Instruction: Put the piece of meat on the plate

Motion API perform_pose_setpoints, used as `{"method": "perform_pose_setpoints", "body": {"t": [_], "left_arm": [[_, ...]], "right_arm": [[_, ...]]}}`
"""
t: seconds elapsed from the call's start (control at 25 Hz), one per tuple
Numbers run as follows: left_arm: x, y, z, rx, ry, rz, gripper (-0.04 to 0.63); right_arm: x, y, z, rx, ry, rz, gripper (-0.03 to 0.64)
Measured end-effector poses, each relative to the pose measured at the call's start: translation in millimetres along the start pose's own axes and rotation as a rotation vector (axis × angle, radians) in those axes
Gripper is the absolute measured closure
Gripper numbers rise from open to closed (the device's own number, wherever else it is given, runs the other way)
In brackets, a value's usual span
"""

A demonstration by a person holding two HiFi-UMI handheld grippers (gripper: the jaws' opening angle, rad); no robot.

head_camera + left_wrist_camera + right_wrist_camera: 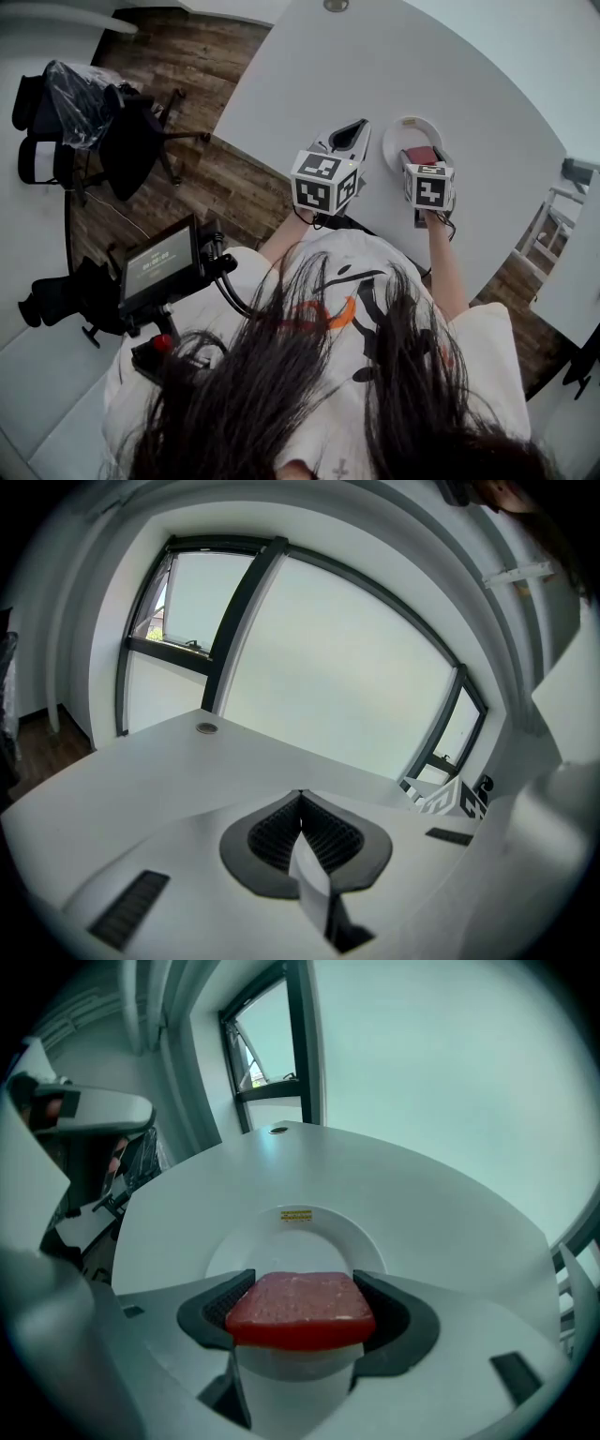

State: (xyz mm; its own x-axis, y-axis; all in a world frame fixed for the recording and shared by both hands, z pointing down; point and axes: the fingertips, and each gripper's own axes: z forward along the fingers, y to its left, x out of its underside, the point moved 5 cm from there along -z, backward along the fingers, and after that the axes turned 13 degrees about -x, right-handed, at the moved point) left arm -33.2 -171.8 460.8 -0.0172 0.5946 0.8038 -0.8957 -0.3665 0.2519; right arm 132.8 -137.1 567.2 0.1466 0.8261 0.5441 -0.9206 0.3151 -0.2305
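Right tongs (300,1288) clamped on the piece of meat (298,1314) — held over the plate (298,1239). Left tongs (301,801) closed, empty — above the surface (141,771).

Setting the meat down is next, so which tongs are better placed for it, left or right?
Right. The right tongs are shut on the piece of meat, over the plate. The left tongs are shut, empty, off to the plate's side.

One meat piece (298,1309), one plate (281,1249)
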Motion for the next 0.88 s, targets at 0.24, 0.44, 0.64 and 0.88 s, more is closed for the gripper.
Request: {"method": "perform_pose_setpoints", "body": {"t": [0.24,0.44,0.64,0.88], "left_arm": [[2.8,-3.0,0.2,0.011,0.007,0.013,0.589],[2.6,-1.2,-0.1,0.007,0.007,0.012,0.589],[3.0,-0.2,0.1,0.006,0.008,0.011,0.589],[3.4,2.8,0.1,-0.004,0.010,0.009,0.589]], "right_arm": [[3.8,2.9,0.6,0.008,-0.035,-0.054,0.282],[4.2,2.7,0.8,-0.002,-0.064,-0.064,0.282],[1.4,2.3,0.4,-0.002,-0.127,-0.081,0.282],[4.3,0.1,0.4,-0.001,-0.181,-0.098,0.282]]}}
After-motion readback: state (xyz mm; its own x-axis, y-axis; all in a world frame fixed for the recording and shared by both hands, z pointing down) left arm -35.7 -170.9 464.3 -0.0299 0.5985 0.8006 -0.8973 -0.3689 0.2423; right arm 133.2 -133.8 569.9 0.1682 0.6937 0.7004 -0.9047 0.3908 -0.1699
